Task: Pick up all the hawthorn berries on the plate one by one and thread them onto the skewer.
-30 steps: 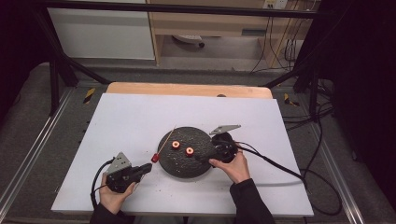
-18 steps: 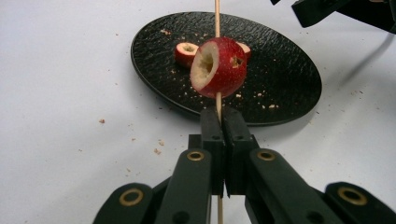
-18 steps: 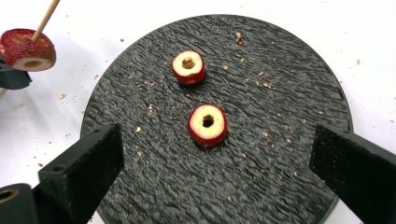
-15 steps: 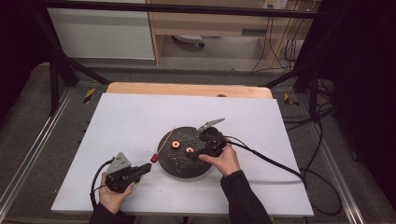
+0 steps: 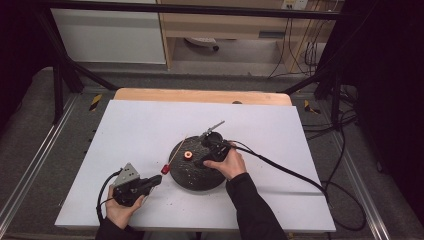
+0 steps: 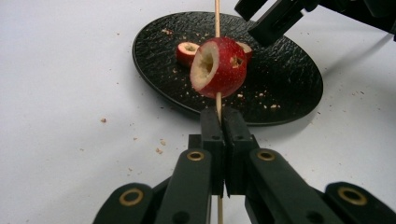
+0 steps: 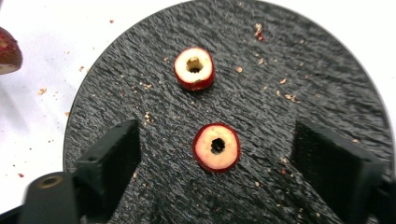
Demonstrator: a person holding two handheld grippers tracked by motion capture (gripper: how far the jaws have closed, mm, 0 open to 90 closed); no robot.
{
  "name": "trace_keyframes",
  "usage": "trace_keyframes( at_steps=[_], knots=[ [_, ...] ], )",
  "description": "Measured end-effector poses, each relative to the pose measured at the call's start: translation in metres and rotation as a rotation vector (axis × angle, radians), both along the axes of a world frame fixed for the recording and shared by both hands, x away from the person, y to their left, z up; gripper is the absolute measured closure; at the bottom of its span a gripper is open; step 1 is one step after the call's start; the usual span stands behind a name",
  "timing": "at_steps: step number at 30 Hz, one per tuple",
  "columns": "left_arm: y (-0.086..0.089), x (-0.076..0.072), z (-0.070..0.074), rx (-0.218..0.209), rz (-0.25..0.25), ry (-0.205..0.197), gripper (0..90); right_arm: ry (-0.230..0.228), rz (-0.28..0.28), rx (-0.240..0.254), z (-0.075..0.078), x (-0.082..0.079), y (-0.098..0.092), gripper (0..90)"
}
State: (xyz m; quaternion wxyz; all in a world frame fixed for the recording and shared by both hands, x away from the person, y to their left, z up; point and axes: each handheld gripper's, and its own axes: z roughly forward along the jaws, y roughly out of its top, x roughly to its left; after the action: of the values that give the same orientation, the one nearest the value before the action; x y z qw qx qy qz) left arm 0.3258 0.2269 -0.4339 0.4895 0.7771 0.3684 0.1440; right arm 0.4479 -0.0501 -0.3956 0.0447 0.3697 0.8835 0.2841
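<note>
My left gripper (image 5: 156, 181) (image 6: 223, 116) is shut on a thin wooden skewer (image 6: 217, 18) near the table's front left. A cored red fruit piece (image 6: 219, 67) (image 5: 165, 170) is threaded on it, and the skewer's far end reaches over the black plate (image 5: 190, 180) (image 7: 303, 70). Two more cored red pieces lie on the plate. The nearer piece (image 7: 217, 147) sits between the jaws of my right gripper (image 7: 222, 142) (image 5: 205, 159), and the pads stand clear of it. Those jaws have just been closing. The farther piece (image 7: 194, 68) (image 5: 188, 155) lies beyond them.
Crumbs dot the plate and the white tabletop (image 5: 140, 125). A wooden strip (image 5: 200, 95) runs along the table's far edge. My right gripper's cable (image 5: 280, 167) trails off to the right. Black frame posts stand at the back corners.
My right gripper has moved left over the plate onto the nearer fruit piece, and its jaws have narrowed. The left gripper and skewer have stayed put.
</note>
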Motion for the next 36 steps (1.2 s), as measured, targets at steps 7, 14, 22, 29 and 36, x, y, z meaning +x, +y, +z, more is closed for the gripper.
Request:
trace_keyframes(
  at_steps=[7,14,22,29,36],
  knots=[
    [0.0,0.0,-0.001,0.001,0.0,0.002,88.3,0.044,0.002,-0.031,-0.006,0.006,0.001,31.7],
    [0.0,0.001,-0.001,0.005,-0.002,0.003,88.3,0.089,-0.004,-0.033,-0.01,0.011,0.002,42.5],
    [0.0,0.001,-0.001,0.005,-0.002,0.005,88.4,0.117,0.0,-0.029,-0.012,0.013,0.003,52.6],
    [0.0,0.001,-0.001,0.005,-0.001,0.006,88.3,0.125,0.013,-0.04,-0.016,0.015,0.003,58.2],
    [0.0,0.001,-0.001,0.007,-0.001,0.006,88.3,0.142,0.008,-0.042,-0.016,0.017,0.003,60.3]
  ],
)
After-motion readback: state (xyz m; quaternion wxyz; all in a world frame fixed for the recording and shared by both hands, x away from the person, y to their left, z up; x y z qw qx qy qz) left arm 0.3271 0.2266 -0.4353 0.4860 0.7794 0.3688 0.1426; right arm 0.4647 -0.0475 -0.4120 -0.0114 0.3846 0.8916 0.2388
